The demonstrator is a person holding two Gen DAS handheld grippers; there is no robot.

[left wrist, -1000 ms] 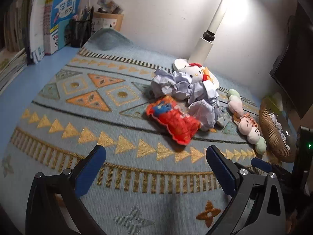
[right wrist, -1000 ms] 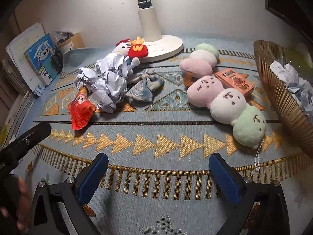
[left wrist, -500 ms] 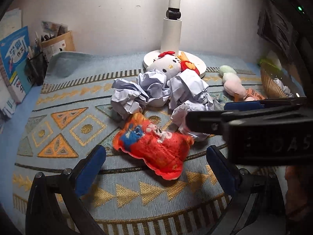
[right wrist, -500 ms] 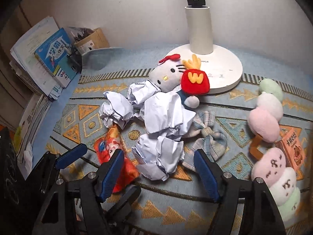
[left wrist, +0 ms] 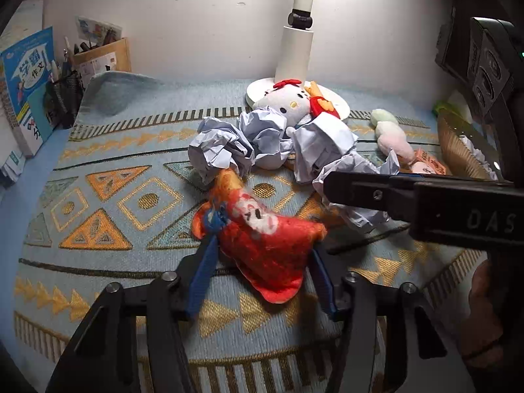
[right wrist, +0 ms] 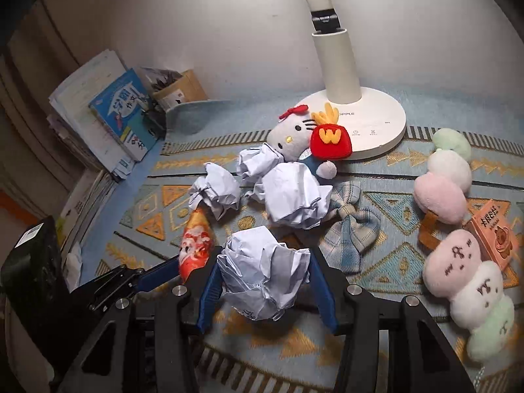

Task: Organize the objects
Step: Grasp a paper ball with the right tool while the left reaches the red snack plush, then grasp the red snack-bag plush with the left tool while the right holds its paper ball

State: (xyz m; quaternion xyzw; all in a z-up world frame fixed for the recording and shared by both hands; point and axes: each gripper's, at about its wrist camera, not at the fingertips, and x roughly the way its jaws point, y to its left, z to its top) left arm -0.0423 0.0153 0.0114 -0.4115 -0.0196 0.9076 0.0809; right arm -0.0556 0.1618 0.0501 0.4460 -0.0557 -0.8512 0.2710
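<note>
My left gripper [left wrist: 262, 255] is shut on a red plush toy [left wrist: 265, 242] on the patterned mat [left wrist: 108, 209]. That toy also shows in the right wrist view [right wrist: 196, 245], with the left gripper's blue pads beside it. My right gripper [right wrist: 265, 278] is shut on a crumpled paper ball [right wrist: 265, 278]. Its black body [left wrist: 425, 206] crosses the left wrist view on the right. More paper balls [right wrist: 294, 196] lie over a white cat plush [right wrist: 291, 134] with a red fries pouch [right wrist: 330, 139].
A white lamp base [right wrist: 370, 121] stands at the back. A plaid bow [right wrist: 350, 229], a long dumpling plush [right wrist: 458, 255] and an orange box [right wrist: 494, 232] lie to the right. A woven basket [left wrist: 458, 150] holds paper. Books [right wrist: 121, 114] and a pen holder [left wrist: 65, 95] stand left.
Both grippers moved forward into the pile and closed. The left one took hold of the red plush toy, the right one a paper ball.
</note>
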